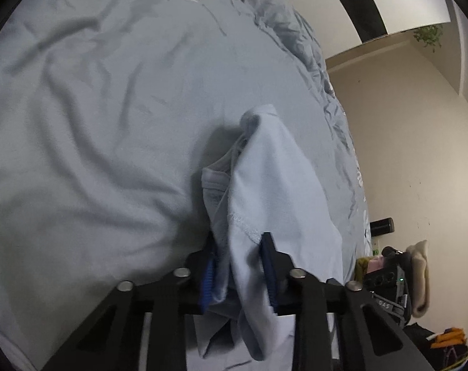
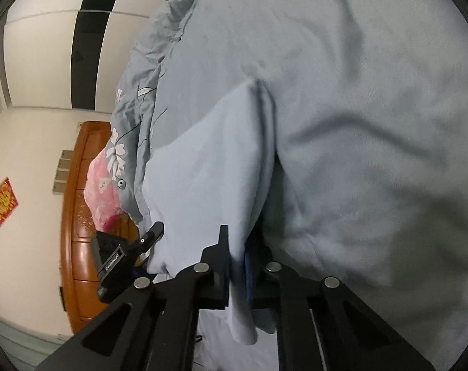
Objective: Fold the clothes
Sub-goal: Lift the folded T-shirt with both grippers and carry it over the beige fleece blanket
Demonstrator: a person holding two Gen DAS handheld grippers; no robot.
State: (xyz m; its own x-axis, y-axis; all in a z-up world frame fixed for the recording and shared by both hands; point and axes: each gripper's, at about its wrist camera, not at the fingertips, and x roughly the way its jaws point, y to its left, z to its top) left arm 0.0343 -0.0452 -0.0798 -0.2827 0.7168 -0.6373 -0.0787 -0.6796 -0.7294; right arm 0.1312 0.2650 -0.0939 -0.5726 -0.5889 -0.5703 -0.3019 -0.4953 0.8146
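Observation:
A pale blue garment (image 1: pixel 274 185) hangs bunched over the grey-blue bed sheet (image 1: pixel 95 108). My left gripper (image 1: pixel 238 247) is shut on its stitched hem, with the ribbed neckband showing to the left of the fold. In the right wrist view the same pale blue garment (image 2: pixel 209 160) drapes toward the bed (image 2: pixel 373 123). My right gripper (image 2: pixel 237 247) is shut on a fold of it. The cloth hides most of both grippers' blue pads.
A rumpled floral duvet (image 2: pixel 147 99) lies along the bed's edge, with a pink pillow (image 2: pixel 102 185) and a wooden headboard (image 2: pixel 76 201) beyond. Bags and clutter (image 1: pixel 397 278) sit on the floor by the wall. A black clip device (image 2: pixel 125 256) is near my right gripper.

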